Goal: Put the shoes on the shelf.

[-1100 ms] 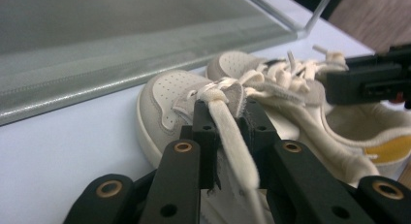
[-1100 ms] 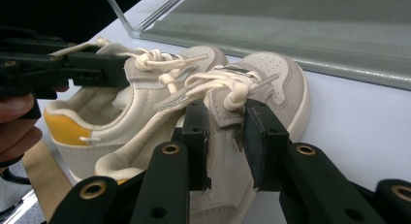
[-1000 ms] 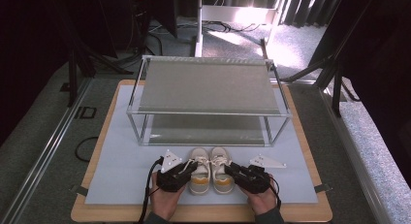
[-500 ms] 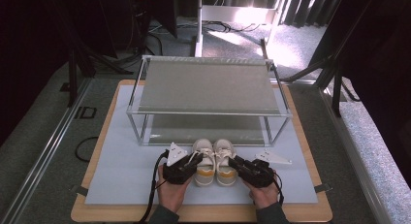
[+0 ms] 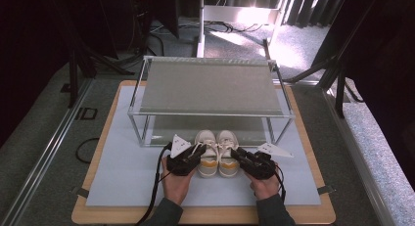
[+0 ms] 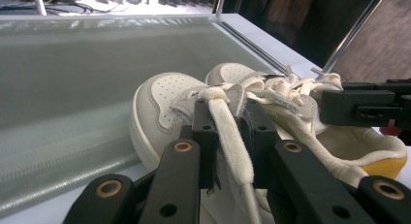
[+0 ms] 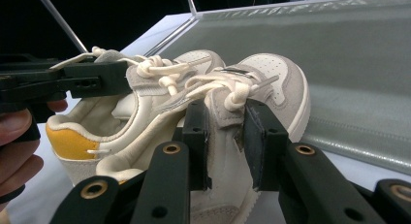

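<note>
High view shows a pair of small cream shoes [image 5: 217, 152] with yellow heels and loose laces, side by side on the pale mat [image 5: 122, 177], toes at the rack's [image 5: 210, 86] lower shelf. Left gripper [image 6: 228, 132] is clamped on the left shoe's side; right gripper [image 7: 225, 127] is clamped on the right shoe's.

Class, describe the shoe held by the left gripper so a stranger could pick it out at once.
Start at the glass-framed shelf rack on the pale mat. In front of its lower shelf sit two cream sneakers with yellow heels. The left shoe is the one whose lace flap the left gripper pinches, not its twin, the right shoe.
</note>
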Tool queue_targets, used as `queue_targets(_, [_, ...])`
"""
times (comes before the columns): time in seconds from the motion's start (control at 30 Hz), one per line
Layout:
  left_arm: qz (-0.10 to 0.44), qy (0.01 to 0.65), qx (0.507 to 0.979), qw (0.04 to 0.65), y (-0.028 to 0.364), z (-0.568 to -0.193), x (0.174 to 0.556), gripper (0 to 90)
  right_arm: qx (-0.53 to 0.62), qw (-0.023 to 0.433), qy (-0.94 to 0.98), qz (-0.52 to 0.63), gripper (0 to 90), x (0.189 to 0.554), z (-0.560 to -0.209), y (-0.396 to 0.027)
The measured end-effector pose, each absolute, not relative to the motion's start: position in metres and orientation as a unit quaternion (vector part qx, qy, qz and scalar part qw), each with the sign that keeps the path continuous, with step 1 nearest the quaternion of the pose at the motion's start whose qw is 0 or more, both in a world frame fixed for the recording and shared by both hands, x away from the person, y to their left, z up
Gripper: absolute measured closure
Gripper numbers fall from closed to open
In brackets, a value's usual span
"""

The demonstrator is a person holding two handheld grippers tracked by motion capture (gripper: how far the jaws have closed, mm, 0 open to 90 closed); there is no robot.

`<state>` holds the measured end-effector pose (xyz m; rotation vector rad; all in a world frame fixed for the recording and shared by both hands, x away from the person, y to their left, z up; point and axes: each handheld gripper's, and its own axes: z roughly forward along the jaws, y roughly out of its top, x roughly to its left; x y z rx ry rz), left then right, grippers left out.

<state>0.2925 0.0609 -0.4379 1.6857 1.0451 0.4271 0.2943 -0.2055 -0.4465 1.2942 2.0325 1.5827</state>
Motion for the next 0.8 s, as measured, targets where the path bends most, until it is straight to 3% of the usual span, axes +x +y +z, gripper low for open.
queue_targets(0.8, [0.196,0.440,0.693,0.536,0.057,-0.444,0.315,78.7,0.451,0.140,0.689,0.550,72.6,0.320,-0.449,-0.205])
